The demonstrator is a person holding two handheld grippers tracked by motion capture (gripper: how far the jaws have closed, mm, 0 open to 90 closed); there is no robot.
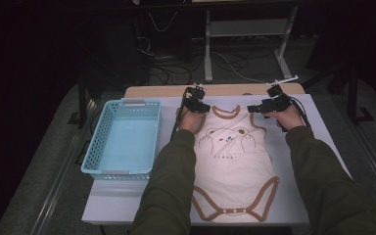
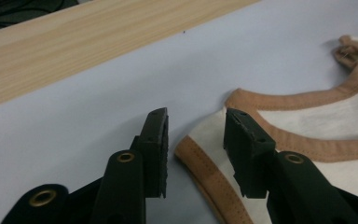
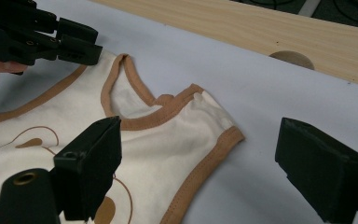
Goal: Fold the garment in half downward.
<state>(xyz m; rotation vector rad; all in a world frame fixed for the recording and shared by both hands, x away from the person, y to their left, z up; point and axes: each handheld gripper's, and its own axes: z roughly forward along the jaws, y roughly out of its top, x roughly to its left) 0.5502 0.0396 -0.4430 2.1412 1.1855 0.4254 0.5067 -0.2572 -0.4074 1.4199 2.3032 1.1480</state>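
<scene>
A cream baby bodysuit (image 1: 235,166) with brown trim and a bear print lies flat on the white table (image 1: 293,196), neck toward the far edge. My left gripper (image 1: 202,106) rests at its left shoulder. In the left gripper view the jaws (image 2: 196,149) stand a little apart with the trimmed shoulder corner (image 2: 205,175) lying between them, and the pads are not pressing on it. My right gripper (image 1: 253,108) is at the other shoulder. It is wide open (image 3: 205,140), one jaw over the cloth (image 3: 168,140), the other over bare table.
A light blue plastic basket (image 1: 125,137) stands at the left of the table, beside my left forearm. A wooden strip (image 1: 225,89) runs along the far edge, with a round hole (image 3: 291,58) in it. Cables and a stand lie on the dark floor beyond.
</scene>
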